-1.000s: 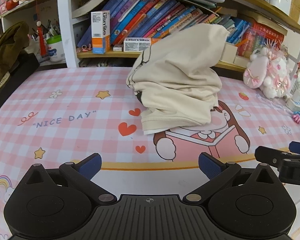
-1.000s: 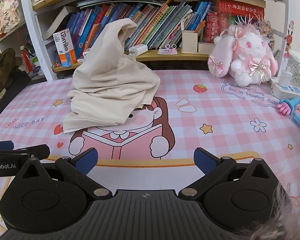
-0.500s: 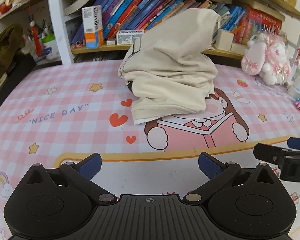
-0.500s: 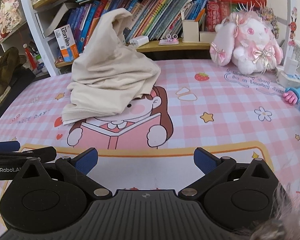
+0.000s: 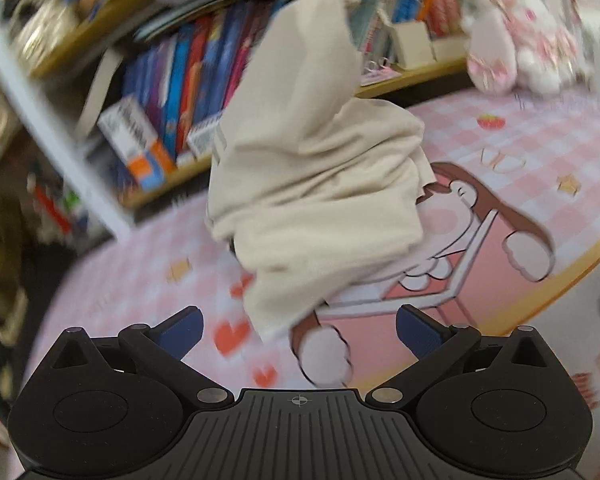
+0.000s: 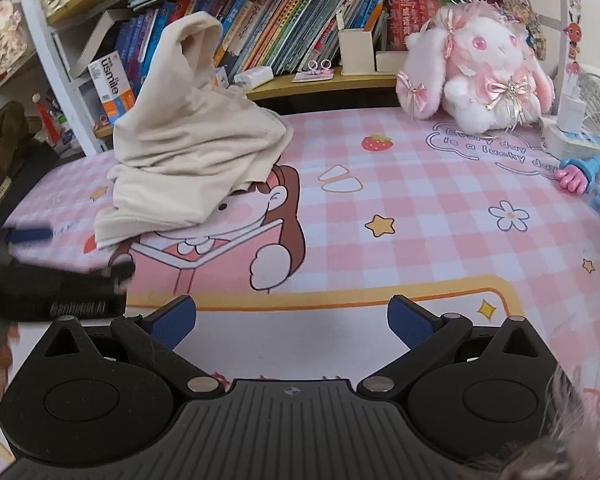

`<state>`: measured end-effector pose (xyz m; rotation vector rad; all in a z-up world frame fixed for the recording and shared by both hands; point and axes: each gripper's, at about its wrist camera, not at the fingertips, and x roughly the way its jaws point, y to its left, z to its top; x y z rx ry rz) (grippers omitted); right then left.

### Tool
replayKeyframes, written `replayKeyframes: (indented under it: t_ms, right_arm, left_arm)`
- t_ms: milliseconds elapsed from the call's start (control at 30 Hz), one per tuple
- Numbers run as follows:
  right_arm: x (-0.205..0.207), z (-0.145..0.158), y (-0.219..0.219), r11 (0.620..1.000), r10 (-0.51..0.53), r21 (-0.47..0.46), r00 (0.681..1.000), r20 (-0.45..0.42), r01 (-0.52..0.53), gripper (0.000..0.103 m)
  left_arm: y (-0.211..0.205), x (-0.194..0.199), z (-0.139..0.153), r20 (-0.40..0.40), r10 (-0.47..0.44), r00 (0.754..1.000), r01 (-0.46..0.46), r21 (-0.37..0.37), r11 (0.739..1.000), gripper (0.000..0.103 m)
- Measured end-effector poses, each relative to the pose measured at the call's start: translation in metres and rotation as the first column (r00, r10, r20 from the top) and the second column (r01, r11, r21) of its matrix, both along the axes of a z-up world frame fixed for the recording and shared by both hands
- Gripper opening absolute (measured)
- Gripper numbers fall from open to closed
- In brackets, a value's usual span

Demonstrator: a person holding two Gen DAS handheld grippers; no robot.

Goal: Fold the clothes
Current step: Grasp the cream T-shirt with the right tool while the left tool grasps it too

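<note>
Nearest in the right wrist view, the right gripper [image 6: 290, 320] has its blue-padded fingers spread wide apart over the bare white patch of the pink checked table mat [image 6: 420, 208], holding nothing. To its left the left gripper [image 6: 72, 280] shows as a dark blur low over the mat; in its own view the left gripper [image 5: 298, 330] likewise has its fingers set wide apart and empty, and the whole view is tilted and smeared.

Beyond the fingers lies the printed cartoon girl with a book [image 6: 236, 248], partly covered by the task's garment. The beige garment [image 6: 192, 152] sits in a crumpled heap on the mat, one peak standing up toward the shelf; it is ahead and left of the right gripper, apart from its fingers. In the left view the beige garment [image 5: 320, 168] lies straight ahead, its lower hem near but not between the fingers.

Farther right, a pink and white plush rabbit [image 6: 480, 68] sits at the mat's back edge. Behind everything a shelf of books [image 6: 292, 28] runs across, with an orange and white box [image 6: 114, 86] beside the heap's peak.
</note>
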<state>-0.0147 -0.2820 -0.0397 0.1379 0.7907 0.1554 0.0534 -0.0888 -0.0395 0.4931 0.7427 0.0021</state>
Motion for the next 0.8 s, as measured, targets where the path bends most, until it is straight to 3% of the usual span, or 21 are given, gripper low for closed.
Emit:
replayKeyframes:
  t_ms: [133, 300, 333, 400, 433, 567, 667, 800]
  right_arm:
    - [-0.001, -0.002, -0.006, 1.0, 0.027, -0.013, 1.0, -0.003, -0.027, 0.103]
    - [-0.002, -0.001, -0.011, 0.999, 0.046, -0.029, 0.999, 0.012, -0.046, 0.103]
    - [-0.002, -0.001, -0.01, 0.998, 0.054, -0.032, 0.998, 0.014, -0.053, 0.103]
    - [-0.002, 0.0, -0.008, 0.996, 0.075, -0.042, 0.997, 0.018, -0.075, 0.103]
    - [-0.002, 0.001, -0.007, 0.995, 0.086, -0.048, 0.996, 0.021, -0.085, 0.103]
    - [-0.004, 0.002, 0.001, 0.987, 0.141, -0.087, 0.989, 0.038, -0.137, 0.103]
    - [-0.005, 0.003, 0.008, 0.977, 0.182, -0.123, 0.982, 0.058, -0.173, 0.103]
    - [-0.007, 0.008, 0.028, 0.937, 0.253, -0.282, 0.958, 0.136, -0.207, 0.1]
  left_arm:
    - [-0.004, 0.02, -0.007, -0.001, -0.048, 0.999, 0.048, 0.104, 0.993, 0.103]
    - [-0.002, 0.037, -0.015, -0.014, -0.044, 0.999, 0.046, 0.133, 0.99, 0.09]
    - [-0.001, 0.039, -0.017, -0.017, -0.043, 0.999, 0.044, 0.134, 0.99, 0.083]
    - [0.002, 0.042, -0.018, -0.026, -0.035, 0.999, 0.038, 0.133, 0.99, 0.059]
    - [0.004, 0.044, -0.016, -0.038, -0.024, 0.999, 0.029, 0.116, 0.993, 0.034]
    - [0.024, 0.041, 0.021, -0.028, 0.043, 0.999, -0.046, -0.119, 0.992, 0.013]
    - [0.037, 0.026, 0.061, 0.023, 0.063, 0.998, -0.053, -0.322, 0.945, 0.011]
    - [0.038, -0.003, 0.098, 0.107, 0.024, 0.994, 0.026, -0.438, 0.898, 0.011]
